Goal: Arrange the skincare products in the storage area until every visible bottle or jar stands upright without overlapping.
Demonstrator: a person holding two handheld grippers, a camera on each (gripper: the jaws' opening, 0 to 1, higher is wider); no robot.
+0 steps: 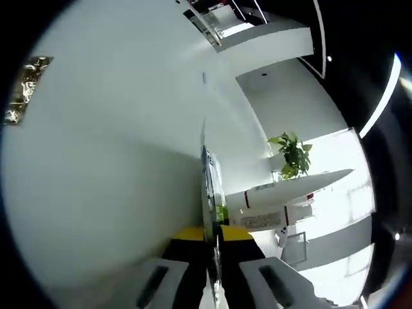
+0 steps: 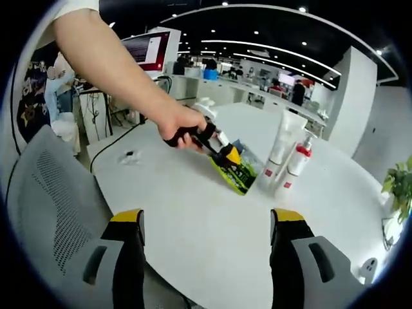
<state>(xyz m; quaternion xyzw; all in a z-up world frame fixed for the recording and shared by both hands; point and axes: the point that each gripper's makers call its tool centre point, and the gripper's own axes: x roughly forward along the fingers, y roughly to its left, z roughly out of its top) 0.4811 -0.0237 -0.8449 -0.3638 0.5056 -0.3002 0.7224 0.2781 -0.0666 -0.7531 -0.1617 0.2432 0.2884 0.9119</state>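
In the right gripper view, a hand holds my left gripper (image 2: 230, 156) over the white table (image 2: 193, 219). It is shut on the upper end of a green and black packet (image 2: 239, 172), which leans tilted on the tabletop. Just right of the packet stand a white tube (image 2: 286, 138) and a white pump bottle with red trim (image 2: 298, 161), both upright and close together. My right gripper (image 2: 207, 222) is open, well short of them, with nothing between its jaws. In the rolled left gripper view, my left gripper (image 1: 212, 235) pinches the packet's thin edge (image 1: 221, 212), with the tube (image 1: 273, 193) beyond it.
A grey mesh chair (image 2: 51, 193) stands at the table's near left edge. A small dark item with a cable (image 2: 129, 156) lies on the table to the left. A green plant (image 2: 400, 183) sits at the far right and also shows as the plant (image 1: 293, 154).
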